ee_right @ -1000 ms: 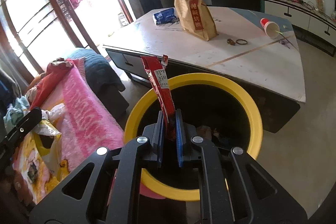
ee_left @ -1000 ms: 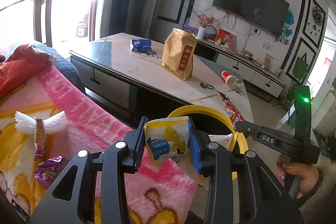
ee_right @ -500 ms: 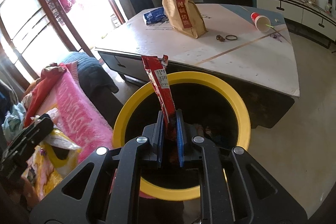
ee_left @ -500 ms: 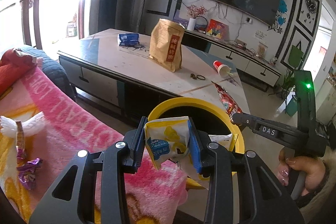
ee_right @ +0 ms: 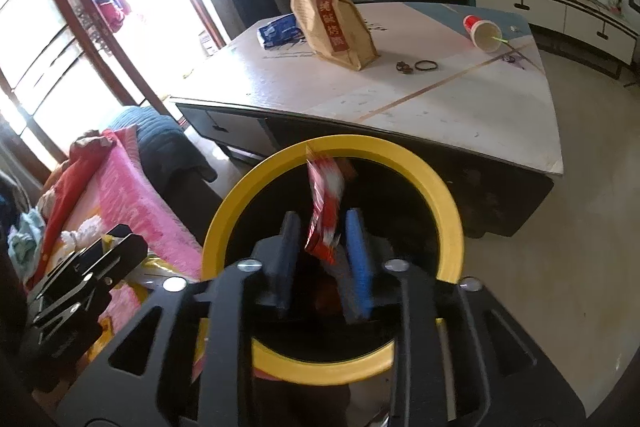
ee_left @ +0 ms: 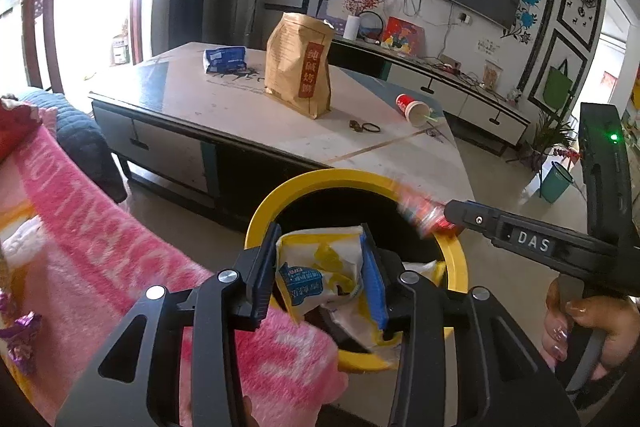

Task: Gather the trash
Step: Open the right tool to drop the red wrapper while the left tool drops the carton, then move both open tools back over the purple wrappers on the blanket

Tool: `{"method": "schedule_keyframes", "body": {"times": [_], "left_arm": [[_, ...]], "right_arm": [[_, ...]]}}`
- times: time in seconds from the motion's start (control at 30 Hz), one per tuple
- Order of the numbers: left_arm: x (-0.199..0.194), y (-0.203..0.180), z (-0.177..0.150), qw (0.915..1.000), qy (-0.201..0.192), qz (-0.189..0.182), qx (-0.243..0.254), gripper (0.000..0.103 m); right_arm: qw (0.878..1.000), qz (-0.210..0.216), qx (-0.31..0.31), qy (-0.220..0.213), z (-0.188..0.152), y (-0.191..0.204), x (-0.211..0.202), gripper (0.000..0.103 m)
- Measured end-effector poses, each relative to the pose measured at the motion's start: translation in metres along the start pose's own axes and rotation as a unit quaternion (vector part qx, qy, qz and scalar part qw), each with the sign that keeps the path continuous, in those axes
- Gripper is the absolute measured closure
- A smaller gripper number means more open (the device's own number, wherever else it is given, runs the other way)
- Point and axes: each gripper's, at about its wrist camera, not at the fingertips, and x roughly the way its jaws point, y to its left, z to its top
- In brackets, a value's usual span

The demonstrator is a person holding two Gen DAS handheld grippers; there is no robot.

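A red wrapper (ee_right: 325,205), blurred and upright, hangs over the bin (ee_right: 448,211), a black tub with a yellow rim, near the front of the scene. A crumpled white-and-yellow packet (ee_left: 320,275) with a blue label sits above the bin's near rim.

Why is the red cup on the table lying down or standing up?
Lying down. The red cup rests on its side on the table, open mouth facing the camera, green straw sticking out. Why, the pictures cannot tell.

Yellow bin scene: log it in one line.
right gripper: opening, red wrapper loose | left gripper: opening, yellow packet between | over yellow bin
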Motion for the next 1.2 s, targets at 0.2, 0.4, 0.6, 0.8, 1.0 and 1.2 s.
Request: {"method": "schedule_keyframes", "body": {"times": [0.2, 0.4, 0.6, 0.8, 1.0, 1.2], "left_arm": [[0.001, 0.006, 0.000, 0.9999, -0.001, -0.005, -0.016, 0.030], [-0.017, 0.025, -0.005, 0.9989, -0.012, 0.021, -0.041, 0.010], [-0.048, 0.050, -0.011, 0.9957, -0.038, 0.061, -0.058, 0.009], [-0.077, 0.080, -0.014, 0.9900, -0.060, 0.094, -0.087, 0.009], [-0.104, 0.106, -0.019, 0.9826, -0.082, 0.127, -0.109, 0.009], [-0.124, 0.133, -0.025, 0.9742, -0.094, 0.154, -0.136, 0.009]], "right_arm": [[1.000, -0.010, 0.011, -0.006, 0.001, -0.006, -0.001, 0.063], [1.000, -0.002, 0.003, -0.011, 0.000, 0.005, -0.002, 0.054], [0.999, 0.019, -0.025, -0.011, -0.007, 0.032, -0.004, 0.049], [0.998, 0.046, -0.048, -0.019, -0.014, 0.060, -0.011, 0.046], [0.993, 0.081, -0.078, -0.022, -0.025, 0.089, -0.015, 0.046], [0.988, 0.114, -0.108, -0.012, -0.037, 0.121, -0.016, 0.044]]}}
